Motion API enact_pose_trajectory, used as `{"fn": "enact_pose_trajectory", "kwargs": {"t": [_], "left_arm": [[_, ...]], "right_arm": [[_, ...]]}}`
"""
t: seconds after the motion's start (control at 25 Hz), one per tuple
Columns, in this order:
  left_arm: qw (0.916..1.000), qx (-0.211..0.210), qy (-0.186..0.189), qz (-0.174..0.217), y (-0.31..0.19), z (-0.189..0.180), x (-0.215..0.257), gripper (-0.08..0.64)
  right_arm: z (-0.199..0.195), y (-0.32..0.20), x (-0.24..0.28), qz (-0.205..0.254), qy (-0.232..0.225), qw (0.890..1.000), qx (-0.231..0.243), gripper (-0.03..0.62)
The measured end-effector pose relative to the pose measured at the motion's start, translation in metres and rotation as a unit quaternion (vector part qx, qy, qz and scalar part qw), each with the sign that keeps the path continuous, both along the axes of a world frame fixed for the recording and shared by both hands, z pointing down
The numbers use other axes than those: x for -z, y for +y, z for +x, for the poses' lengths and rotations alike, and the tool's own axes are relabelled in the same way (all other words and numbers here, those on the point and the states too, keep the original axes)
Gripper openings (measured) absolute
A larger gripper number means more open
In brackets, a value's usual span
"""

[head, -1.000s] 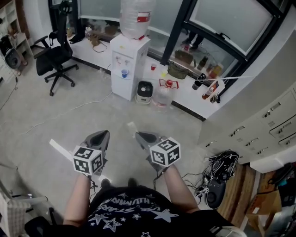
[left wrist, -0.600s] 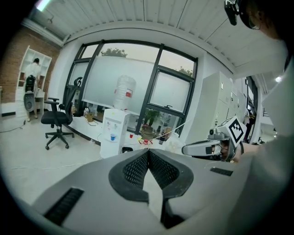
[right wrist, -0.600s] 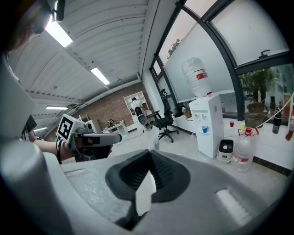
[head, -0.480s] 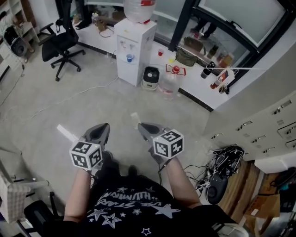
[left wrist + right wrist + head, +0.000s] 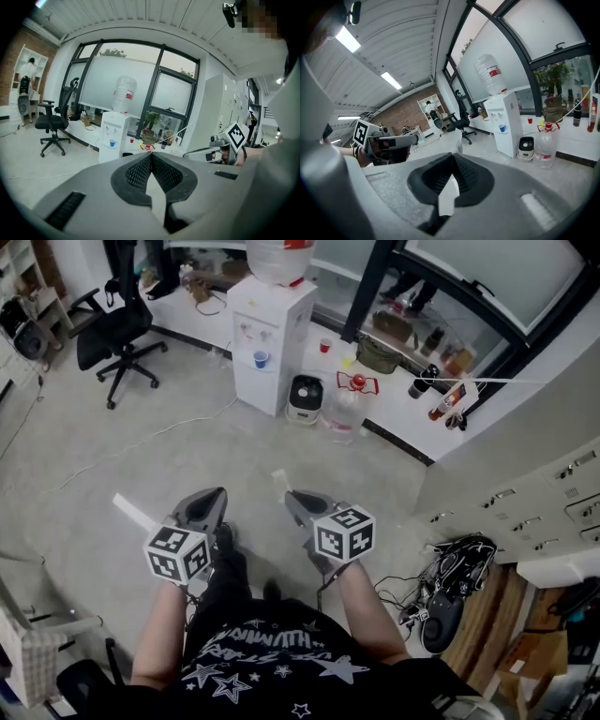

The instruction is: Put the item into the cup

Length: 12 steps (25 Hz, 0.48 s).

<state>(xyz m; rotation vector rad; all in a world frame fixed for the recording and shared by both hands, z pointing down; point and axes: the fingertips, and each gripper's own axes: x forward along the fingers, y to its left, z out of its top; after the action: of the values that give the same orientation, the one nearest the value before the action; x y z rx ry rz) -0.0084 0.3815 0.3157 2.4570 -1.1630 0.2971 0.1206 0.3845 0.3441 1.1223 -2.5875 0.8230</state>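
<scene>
I am standing on an office floor with both grippers held out in front of me. My left gripper (image 5: 212,495) has its jaws shut, pads touching at the tip (image 5: 151,154), and nothing sticks out past them. My right gripper (image 5: 289,495) is shut on a thin white strip (image 5: 278,480), whose pale end pokes out beyond the tip (image 5: 458,143). A small blue cup (image 5: 261,359) sits in the tray of the white water dispenser (image 5: 272,329) well ahead. A red cup (image 5: 324,346) stands on the low ledge behind it.
A black office chair (image 5: 112,334) stands at the far left. A small bin (image 5: 305,397) and a water jug (image 5: 343,413) sit beside the dispenser. A pale strip (image 5: 133,513) shows left of the left gripper. Cables and a bag (image 5: 445,601) lie at the right.
The view has moved forward toward the dispenser over the second. Both grippers keep the same pose and stay shut. A dark trouser leg now shows between them.
</scene>
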Motion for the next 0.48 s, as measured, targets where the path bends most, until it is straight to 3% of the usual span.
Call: {"fn": "enact_pose_trajectory", "kwargs": {"t": [0.48], "left_arm": [[0.9996,-0.013,0.015,-0.020,-0.134,-0.042,-0.021,0.008]], "right_arm": [[-0.030,-0.123,-0.020,-0.026,0.016,0.999,-0.033,0.000]]}}
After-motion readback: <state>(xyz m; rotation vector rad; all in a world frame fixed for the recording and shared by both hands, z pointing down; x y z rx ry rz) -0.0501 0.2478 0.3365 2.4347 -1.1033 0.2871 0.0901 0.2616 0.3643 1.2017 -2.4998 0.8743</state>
